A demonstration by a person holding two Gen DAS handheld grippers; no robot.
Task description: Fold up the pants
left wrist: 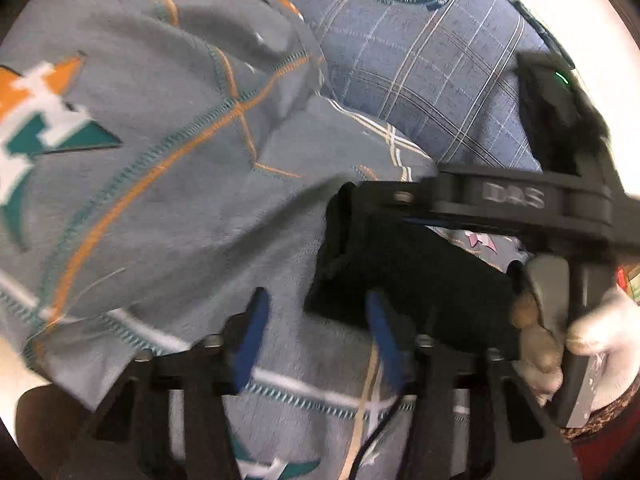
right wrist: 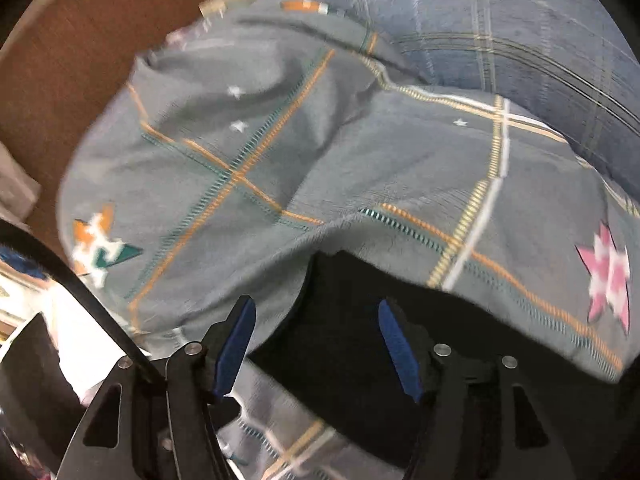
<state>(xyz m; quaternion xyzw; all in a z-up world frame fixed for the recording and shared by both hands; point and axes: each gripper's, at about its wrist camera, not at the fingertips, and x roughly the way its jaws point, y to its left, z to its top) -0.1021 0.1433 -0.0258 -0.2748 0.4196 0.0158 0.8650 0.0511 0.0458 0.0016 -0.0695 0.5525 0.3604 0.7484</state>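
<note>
Blue pads (right wrist: pixel 236 344) of the right hand-held gripper (right wrist: pixel 318 346) stand wide, holding nothing, over black pants (right wrist: pixel 352 340) lying toward 5 o'clock under a grey quilt (right wrist: pixel 360 160). Left hand-held gripper (left wrist: pixel 316 332), narrower, seems empty; pants (left wrist: pixel 420 280) at 2 o'clock.

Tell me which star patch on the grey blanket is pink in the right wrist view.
The star patch at far right; the other large one, at left, is orange, teal and white.

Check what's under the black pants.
The black pants lie on the grey patterned blanket, whose fold overlaps their top edge. Anything beneath the blanket is covered.
</note>
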